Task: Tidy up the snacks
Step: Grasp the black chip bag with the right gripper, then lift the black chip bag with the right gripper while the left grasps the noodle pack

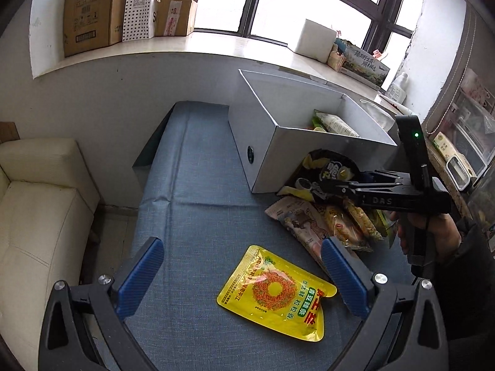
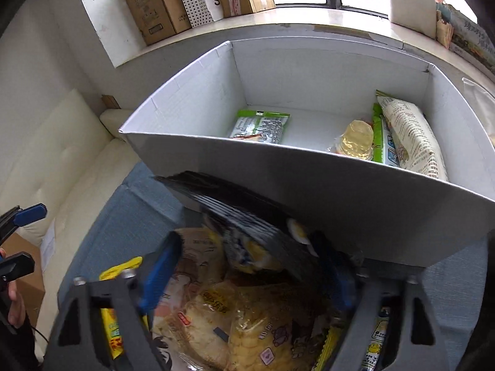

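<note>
— While the left gripper [image 1: 243, 273] hangs spread wide over the blue cloth [image 1: 198, 216], which snack would you say is really in play?

— The black chip bag [image 2: 247, 232], I think. In the right wrist view it sits between the blue pads of the right gripper [image 2: 247, 266], low and centre in the frame, and the pads seem pressed onto its lower end. The picture is blurred there, so I judge it clenched on the bag rather than swear to it.

— And where does it need to go?

— Into the white box [image 2: 340, 204], whose near wall fills the middle of that frame right behind the bag. The bag's long axis runs from lower right up toward the centre left, its top edge against or just short of the wall. I cannot tell which. The opening lies above and beyond, so the move is up and over the rim.

— What of the yellow pouch [image 1: 275, 290]?

— Flat on the cloth at lower centre of the left wrist view, just ahead of the open left fingers, nearer the right-hand one, and slanted toward lower right. The left hand is clearly nearer to it; the other snacks [image 2: 247, 318] lie under the right gripper.
</note>
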A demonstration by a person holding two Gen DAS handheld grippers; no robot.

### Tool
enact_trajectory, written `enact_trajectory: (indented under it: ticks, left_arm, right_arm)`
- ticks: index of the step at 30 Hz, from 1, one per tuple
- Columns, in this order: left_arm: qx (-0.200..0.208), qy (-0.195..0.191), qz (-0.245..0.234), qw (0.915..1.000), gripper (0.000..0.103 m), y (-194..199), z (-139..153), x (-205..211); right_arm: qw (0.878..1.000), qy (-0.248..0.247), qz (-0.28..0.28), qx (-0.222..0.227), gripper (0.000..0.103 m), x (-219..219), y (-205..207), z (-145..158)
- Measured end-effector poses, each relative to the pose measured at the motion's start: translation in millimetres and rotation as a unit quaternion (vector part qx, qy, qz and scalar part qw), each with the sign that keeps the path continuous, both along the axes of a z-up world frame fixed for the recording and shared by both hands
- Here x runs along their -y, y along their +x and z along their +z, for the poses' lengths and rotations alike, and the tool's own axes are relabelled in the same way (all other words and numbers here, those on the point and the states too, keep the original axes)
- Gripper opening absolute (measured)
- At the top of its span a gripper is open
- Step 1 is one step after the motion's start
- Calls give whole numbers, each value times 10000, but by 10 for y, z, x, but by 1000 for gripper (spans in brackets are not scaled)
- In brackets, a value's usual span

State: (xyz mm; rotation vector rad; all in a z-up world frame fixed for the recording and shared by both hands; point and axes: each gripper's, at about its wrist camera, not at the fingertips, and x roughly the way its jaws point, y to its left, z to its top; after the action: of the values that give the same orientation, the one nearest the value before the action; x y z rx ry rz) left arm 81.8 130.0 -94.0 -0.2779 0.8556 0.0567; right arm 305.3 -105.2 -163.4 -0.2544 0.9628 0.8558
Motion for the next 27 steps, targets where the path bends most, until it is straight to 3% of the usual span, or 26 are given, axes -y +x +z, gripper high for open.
enact_trajectory:
  ticks: [1, 3, 6, 11, 16, 22, 27]
  left_arm:
    - [-9, 4, -2, 10000, 103, 6, -6, 9]
    - [-1, 56, -1, 10000, 103, 20, -7, 32]
    - [3, 32, -50, 10000, 103, 37, -16, 50]
    - [-125, 130, -185, 9997, 103, 67, -76, 124]
    - [-353, 168, -655, 9971, 103, 38, -198, 322]
    - [-659, 554, -1572, 9838, 103, 21, -425, 698]
    - [-877, 736, -1742, 9780, 103, 52, -568, 871]
  right_arm:
    - [10000, 39, 12, -77, 36, 16, 5, -25]
    - [9995, 224, -1, -212, 33, 70, -3, -48]
    - [9997, 247, 20, -24, 26, 112, -94, -4]
    - [9986, 463, 83, 236, 25, 228, -247, 228]
    - [9952, 881, 26, 420, 25, 478, -378, 558]
    - [9903, 1239, -18, 627, 25, 649, -600, 877]
    - [9872, 1446, -190, 646, 25, 868, -712, 948]
